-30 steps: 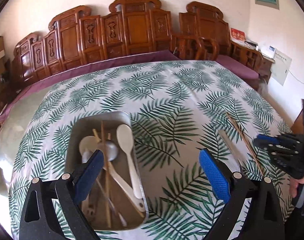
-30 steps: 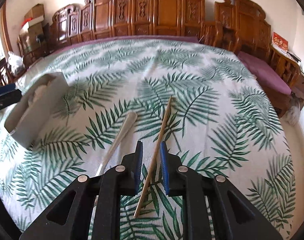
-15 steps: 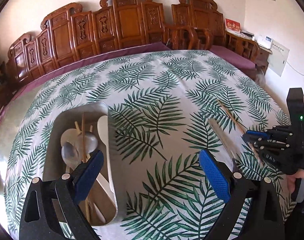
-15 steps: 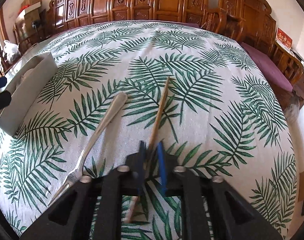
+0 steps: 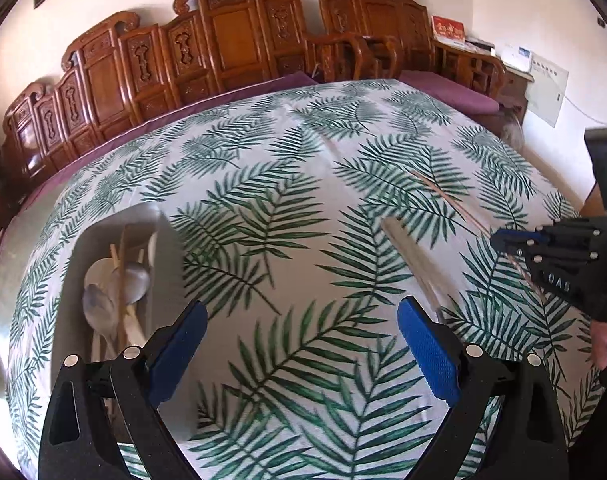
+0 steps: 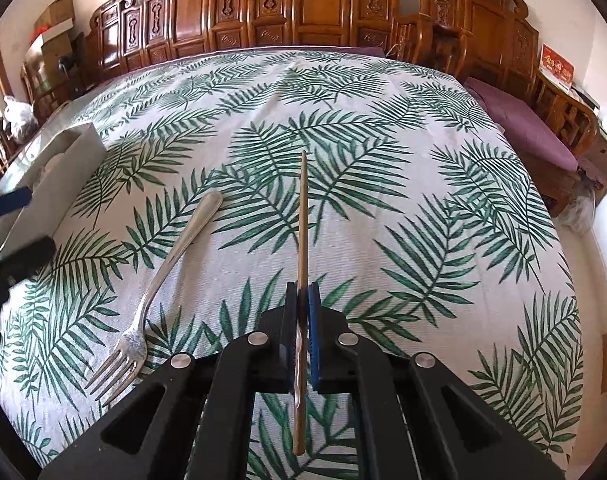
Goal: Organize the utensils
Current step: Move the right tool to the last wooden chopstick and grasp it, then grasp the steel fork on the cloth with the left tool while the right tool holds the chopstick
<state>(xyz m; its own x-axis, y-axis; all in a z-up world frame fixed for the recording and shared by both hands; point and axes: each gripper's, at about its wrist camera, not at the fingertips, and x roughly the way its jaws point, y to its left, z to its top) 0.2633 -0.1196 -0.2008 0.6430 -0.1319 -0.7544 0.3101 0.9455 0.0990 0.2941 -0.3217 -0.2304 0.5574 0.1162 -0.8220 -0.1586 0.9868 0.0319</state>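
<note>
Open cloth lies ahead; only the fork (image 6: 163, 276) and the tray (image 5: 115, 280) at left obstruct.

fork (image 5: 413, 258) motion-blurred; tray (image 5: 75, 264) contents partly behind left tongs (image 5: 301, 350)

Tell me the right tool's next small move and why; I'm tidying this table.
Probably lift the chopstick off the cloth. The right tool is shut on it, it lies flat beside the fork, and the tray sits off to the left.

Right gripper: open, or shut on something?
Shut on the chopstick. In the right wrist view the right gripper has both pads pressed against the wooden stick, no gap either side. The fork lies untouched on the tablecloth beside it.
</note>
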